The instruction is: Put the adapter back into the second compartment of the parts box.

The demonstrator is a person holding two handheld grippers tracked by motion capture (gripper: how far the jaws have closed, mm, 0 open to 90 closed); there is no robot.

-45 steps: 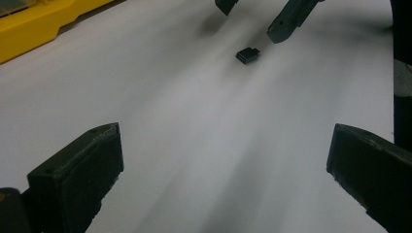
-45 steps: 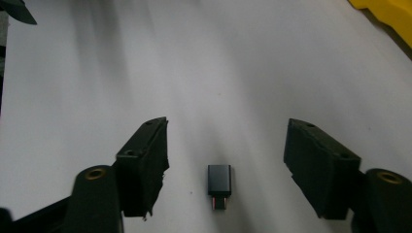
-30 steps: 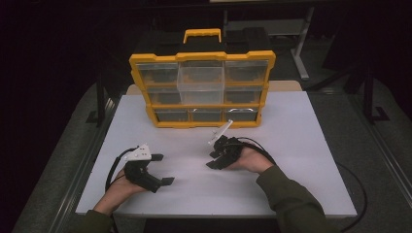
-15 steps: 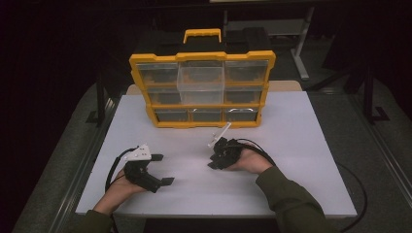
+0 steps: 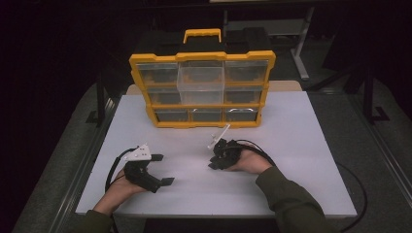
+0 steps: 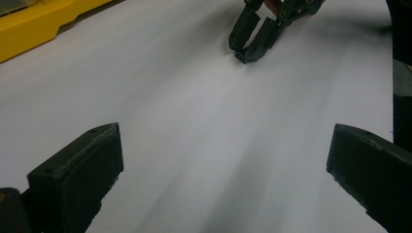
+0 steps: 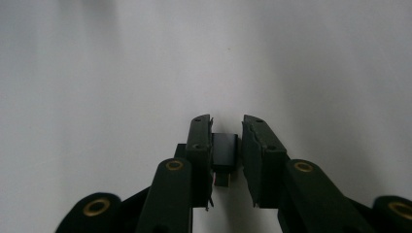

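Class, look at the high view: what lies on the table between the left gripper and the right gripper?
Nothing: between the left gripper and the right gripper the white table is bare, as the high view shows.

No readable text, label, brand, number or sign anywhere: none on the yellow organizer (image 5: 201, 90), none on the white tabletop (image 5: 301, 145).

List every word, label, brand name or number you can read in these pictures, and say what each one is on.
None can be read.
Yellow organizer case: no legible label or brand on its frame or clear drawers.
Small black block between the right gripper's jaws: no marking visible.
White tabletop: plain.
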